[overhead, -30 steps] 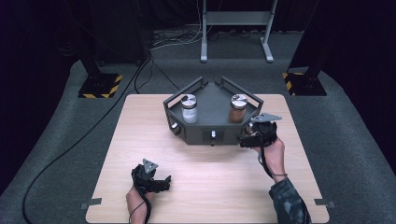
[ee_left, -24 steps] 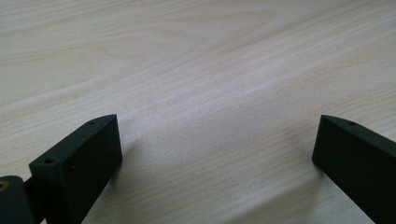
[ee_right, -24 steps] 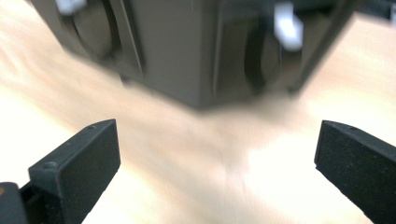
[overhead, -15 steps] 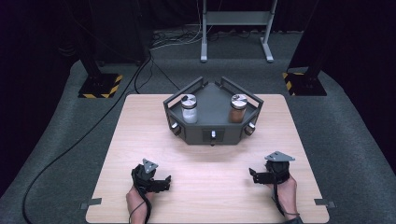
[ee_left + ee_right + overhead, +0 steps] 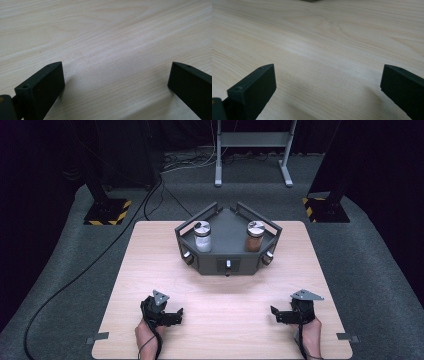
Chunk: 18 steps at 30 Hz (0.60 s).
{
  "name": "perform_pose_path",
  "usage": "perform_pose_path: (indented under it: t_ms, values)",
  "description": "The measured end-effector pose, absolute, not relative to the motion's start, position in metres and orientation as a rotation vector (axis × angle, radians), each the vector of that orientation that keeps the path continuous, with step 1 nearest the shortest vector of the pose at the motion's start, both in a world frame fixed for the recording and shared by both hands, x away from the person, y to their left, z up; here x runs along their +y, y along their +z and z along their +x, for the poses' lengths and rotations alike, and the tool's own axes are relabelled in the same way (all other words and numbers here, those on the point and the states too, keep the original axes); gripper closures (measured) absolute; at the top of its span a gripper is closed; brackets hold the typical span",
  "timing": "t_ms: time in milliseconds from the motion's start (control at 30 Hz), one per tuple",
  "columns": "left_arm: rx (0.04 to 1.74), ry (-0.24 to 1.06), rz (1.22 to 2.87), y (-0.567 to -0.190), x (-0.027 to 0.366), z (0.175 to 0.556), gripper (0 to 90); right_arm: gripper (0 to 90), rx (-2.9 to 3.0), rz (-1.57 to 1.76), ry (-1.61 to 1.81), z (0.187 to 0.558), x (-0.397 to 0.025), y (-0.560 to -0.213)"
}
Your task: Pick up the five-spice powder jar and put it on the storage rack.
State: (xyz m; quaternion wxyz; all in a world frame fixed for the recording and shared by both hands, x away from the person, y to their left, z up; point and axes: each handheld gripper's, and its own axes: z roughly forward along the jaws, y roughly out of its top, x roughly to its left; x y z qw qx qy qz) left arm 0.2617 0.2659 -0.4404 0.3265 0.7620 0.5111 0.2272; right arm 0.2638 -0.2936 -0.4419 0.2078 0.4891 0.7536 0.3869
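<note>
Tongs of both hands, left tongs (image 5: 176, 316) and right tongs (image 5: 278, 315), rest wide apart and empty on the near table (image 5: 225, 290), well apart from the white jar (image 5: 202, 236) and brown jar (image 5: 254, 236) standing in the dark rack (image 5: 227, 262), likely a parked pose.

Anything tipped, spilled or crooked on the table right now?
Nothing stands out. The white jar and the brown jar stand upright with lids on in the dark rack. Left gripper and right gripper rest open near the table's front edge.
</note>
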Motion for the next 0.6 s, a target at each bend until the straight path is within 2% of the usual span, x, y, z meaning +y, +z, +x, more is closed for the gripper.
perform_pose_path:
  t_ms: [600]
  values:
    - [1.351, 0.583, 1.99, -0.4401, 0.2667, 0.264, 0.6, 0.0, 2.075, 1.354, 1.072, 0.2588, -0.2913, -0.4434]
